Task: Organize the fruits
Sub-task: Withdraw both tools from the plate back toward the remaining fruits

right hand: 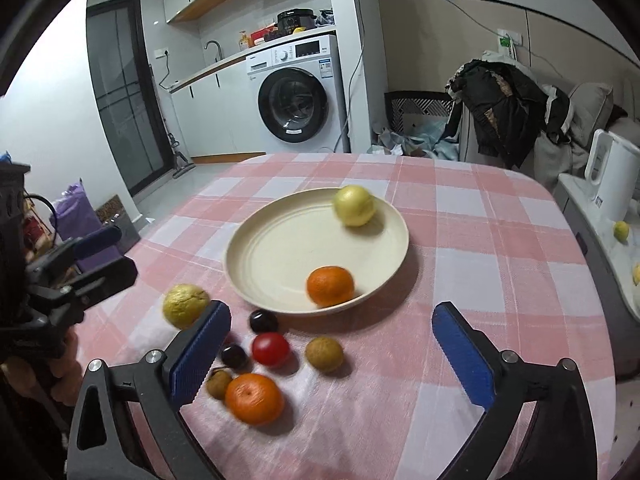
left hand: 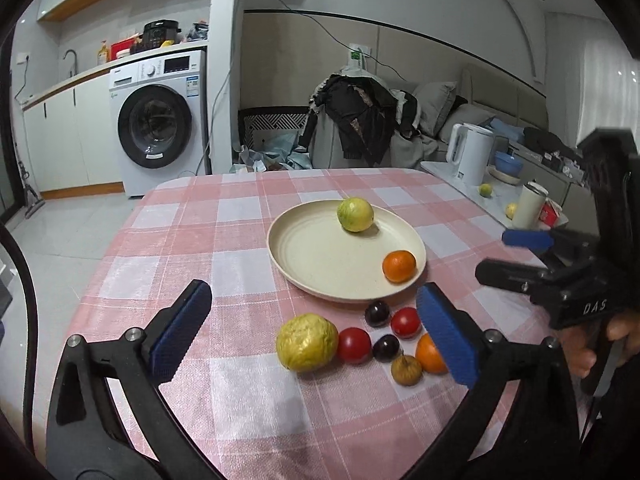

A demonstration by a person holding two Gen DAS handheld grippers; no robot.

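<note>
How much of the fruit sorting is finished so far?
Early days. Two pieces already sit on the plate: a yellow-green fruit and an orange. Neither the left tongs nor the right tongs hold anything; both are open. Still on the cloth: a second orange, a tomato, two dark plums, a big yellow fruit and small brown ones.

**Kitchen and lounge behind the table**

Front-loading washing machine [left hand: 158,120] under a white counter, with a black pressure cooker [left hand: 161,33] on top. Curved tap [right hand: 213,49] further along the counter. Dark clothes [left hand: 360,116] heaped over a chair. White electric kettle [left hand: 472,154] on a side table, near a blue bowl [left hand: 508,162]. Pink-and-white checked tablecloth [left hand: 224,236].
</note>
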